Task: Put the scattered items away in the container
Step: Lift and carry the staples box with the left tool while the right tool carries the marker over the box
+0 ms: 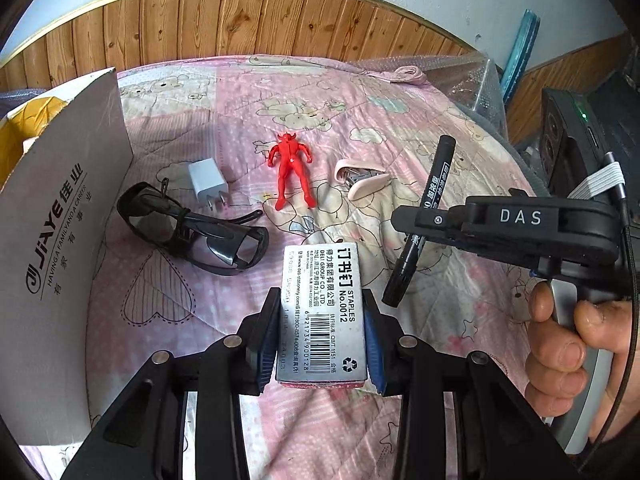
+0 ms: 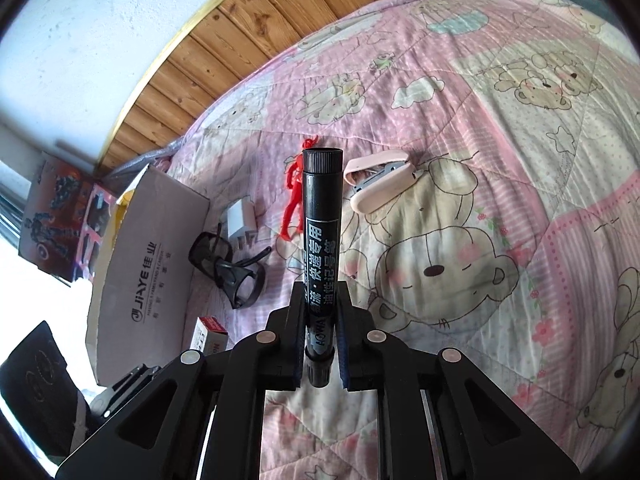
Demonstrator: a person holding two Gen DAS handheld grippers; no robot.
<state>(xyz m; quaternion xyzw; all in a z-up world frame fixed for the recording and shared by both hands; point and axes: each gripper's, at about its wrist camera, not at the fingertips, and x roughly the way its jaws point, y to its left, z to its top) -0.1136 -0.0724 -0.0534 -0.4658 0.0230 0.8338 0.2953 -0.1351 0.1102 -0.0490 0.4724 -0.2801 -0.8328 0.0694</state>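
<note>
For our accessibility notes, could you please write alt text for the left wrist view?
The left gripper clamps a box of staples above a pink quilt. On the quilt lie sunglasses, a charger, a red figure and a stapler; a cardboard box stands left, the right gripper grips a marker.

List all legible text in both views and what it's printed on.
"JiAYE" and "HAVING A FAMILY AND A CAREER": grey cardboard box flap.
"STAPLES No.0012", "DELI GROUP CO., LTD.", barcode "6 921734 900128": small grey staple box clamped in the left gripper.
"AOWA": black marker pen clamped in the right gripper.
"DAS": right gripper's black body.
The staple box's small print and faint stamped digits are too blurred to read.
</note>
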